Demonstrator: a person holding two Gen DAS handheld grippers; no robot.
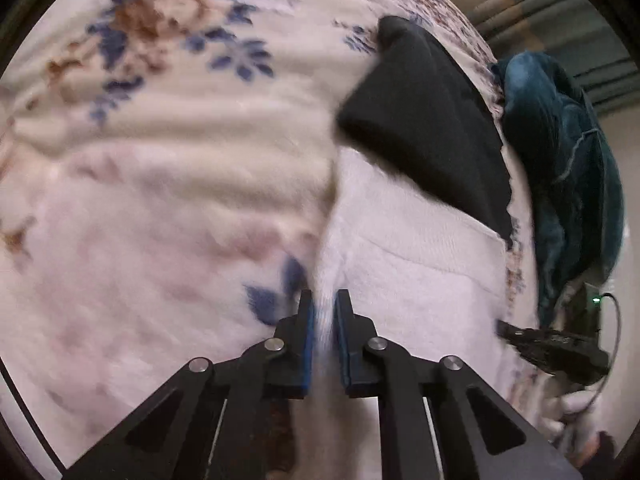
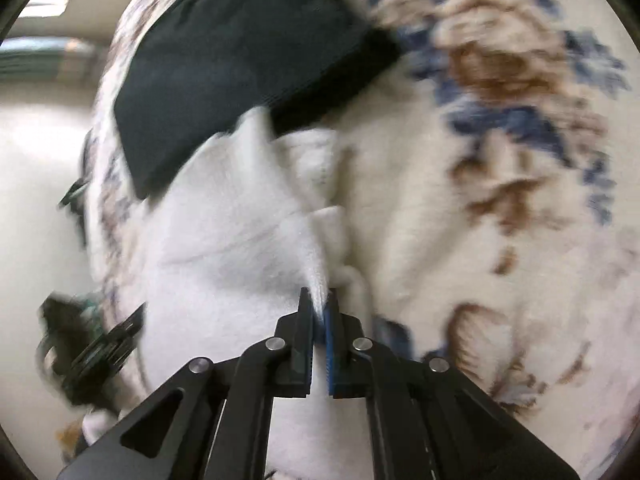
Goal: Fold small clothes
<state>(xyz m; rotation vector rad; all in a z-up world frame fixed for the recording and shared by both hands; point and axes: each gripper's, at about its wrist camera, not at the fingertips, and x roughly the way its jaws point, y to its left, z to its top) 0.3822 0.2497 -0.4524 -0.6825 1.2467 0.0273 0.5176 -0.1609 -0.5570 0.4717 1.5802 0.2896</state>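
Observation:
A small white garment (image 1: pixel 416 280) lies on a floral blanket (image 1: pixel 180 140). My left gripper (image 1: pixel 324 300) is shut on the white garment's edge, which runs between the blue pads. In the right wrist view the white garment (image 2: pixel 232 240) is bunched, and my right gripper (image 2: pixel 319 300) is shut on a pinched fold of it. A folded black garment (image 1: pixel 432 120) lies just beyond the white one, partly under it; it also shows in the right wrist view (image 2: pixel 240 60). Both views are motion-blurred.
A dark teal cloth (image 1: pixel 560 152) is heaped at the blanket's right edge. The other gripper's black body (image 1: pixel 560 344) shows at the right edge. The floral blanket (image 2: pixel 500 160) fills the right half of the right wrist view.

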